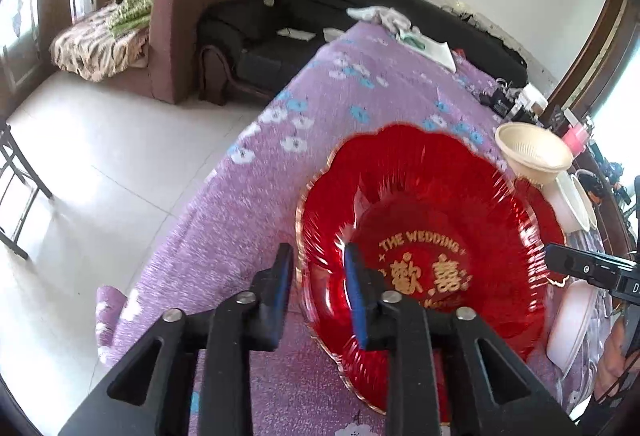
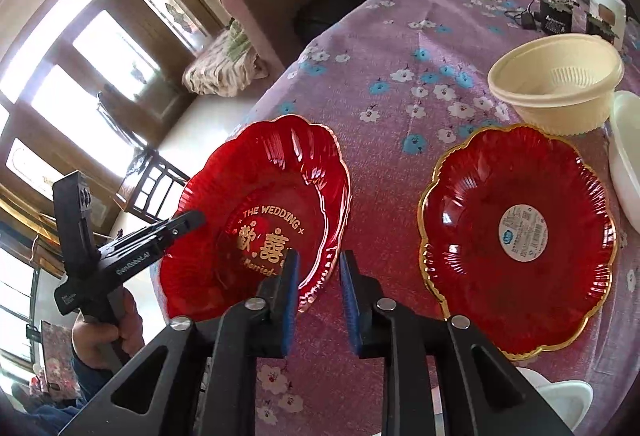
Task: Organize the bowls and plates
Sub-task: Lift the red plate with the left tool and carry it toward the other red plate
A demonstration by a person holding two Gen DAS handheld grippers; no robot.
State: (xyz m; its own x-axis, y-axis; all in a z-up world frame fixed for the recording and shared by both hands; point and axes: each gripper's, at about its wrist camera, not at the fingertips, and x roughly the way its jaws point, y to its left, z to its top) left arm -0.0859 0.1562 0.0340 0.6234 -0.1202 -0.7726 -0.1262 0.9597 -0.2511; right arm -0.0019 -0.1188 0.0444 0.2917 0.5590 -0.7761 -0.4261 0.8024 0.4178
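both grippers, left and right, straddle the wedding plate rim, jaws slightly apart, not gripping.

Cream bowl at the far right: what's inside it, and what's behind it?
The cream bowl looks empty; only its ribbed inner wall shows, while the near wall hides part of its floor. Behind it sit black electronics with cables and a white box.
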